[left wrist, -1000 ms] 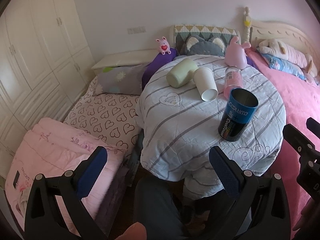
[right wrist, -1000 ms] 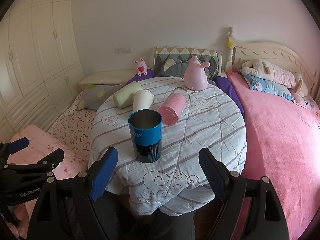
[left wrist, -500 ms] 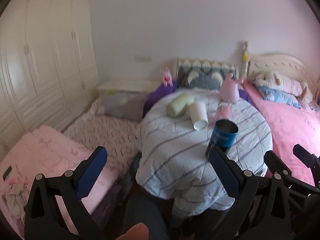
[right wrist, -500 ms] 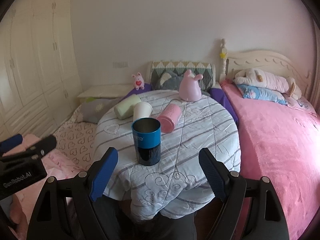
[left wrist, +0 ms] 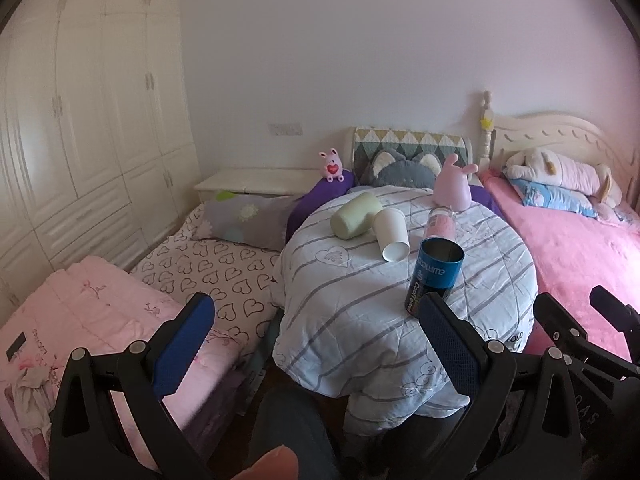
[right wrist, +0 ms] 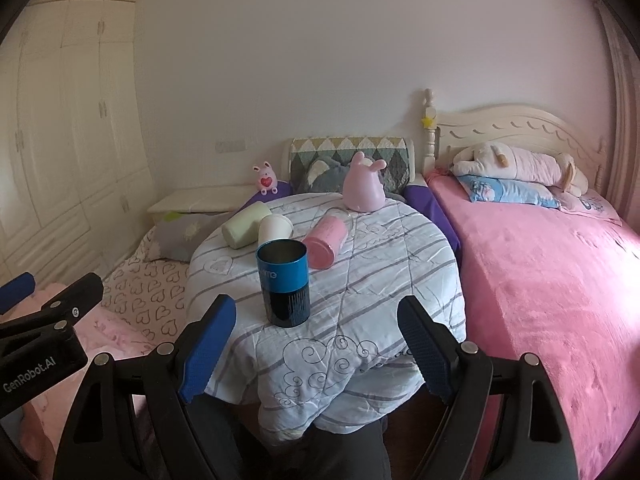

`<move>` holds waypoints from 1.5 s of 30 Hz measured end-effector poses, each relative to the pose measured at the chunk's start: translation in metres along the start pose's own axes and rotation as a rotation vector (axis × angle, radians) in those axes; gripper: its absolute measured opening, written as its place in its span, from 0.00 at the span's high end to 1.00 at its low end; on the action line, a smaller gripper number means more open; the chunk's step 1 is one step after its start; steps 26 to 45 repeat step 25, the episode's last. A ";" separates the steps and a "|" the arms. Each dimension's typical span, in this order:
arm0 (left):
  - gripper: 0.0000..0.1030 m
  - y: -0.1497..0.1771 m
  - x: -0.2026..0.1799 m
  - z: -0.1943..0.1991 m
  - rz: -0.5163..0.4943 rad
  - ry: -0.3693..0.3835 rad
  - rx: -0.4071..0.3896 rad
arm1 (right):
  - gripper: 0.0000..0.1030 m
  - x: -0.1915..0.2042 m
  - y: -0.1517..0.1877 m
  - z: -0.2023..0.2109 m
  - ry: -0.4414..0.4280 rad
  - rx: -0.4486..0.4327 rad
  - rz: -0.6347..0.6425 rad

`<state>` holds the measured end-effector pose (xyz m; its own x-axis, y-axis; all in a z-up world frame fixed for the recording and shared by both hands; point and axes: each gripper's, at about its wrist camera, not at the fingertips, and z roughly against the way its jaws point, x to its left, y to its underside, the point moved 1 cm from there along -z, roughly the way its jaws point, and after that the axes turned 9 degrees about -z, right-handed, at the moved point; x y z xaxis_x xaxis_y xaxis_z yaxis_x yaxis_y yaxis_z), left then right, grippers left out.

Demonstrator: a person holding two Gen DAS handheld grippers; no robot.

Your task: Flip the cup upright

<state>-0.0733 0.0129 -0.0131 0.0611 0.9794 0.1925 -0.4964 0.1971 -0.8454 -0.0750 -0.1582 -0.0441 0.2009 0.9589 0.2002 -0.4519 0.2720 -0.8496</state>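
Fingers (right wrist: 208,344) spread wide; blue cup (right wrist: 284,282) upright, hollow.

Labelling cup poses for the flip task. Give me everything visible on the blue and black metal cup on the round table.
The blue and black metal cup is a straight-sided cylinder, bright blue upper band with partly legible white lettering, black lower body, dull silvery inside. It stands upright, mouth up and looks empty, on the striped white quilt covering the round table, near its front edge. Nothing else touches it; both grippers are open and short of it.

Left hand-held gripper (left wrist: 316,320) and right hand-held gripper (right wrist: 316,320) both gape empty.
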 end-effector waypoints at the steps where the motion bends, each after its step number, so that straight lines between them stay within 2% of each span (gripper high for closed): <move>1: 0.00 0.000 0.000 0.001 0.000 0.001 0.000 | 0.18 0.000 0.000 0.001 0.000 -0.002 -0.001; 8: 0.00 0.000 -0.001 0.005 -0.012 -0.020 -0.001 | 0.18 -0.001 -0.001 0.001 -0.006 0.002 -0.003; 19: 0.00 0.002 -0.006 0.003 -0.025 0.004 0.012 | 0.18 -0.002 0.000 -0.002 -0.001 0.016 -0.004; 23: 0.00 0.003 -0.007 0.000 -0.021 0.047 0.017 | 0.18 -0.003 0.000 -0.006 -0.001 0.027 -0.006; 45: 0.00 0.003 -0.007 -0.002 -0.025 0.049 0.023 | 0.18 -0.004 -0.001 -0.007 0.000 0.030 -0.006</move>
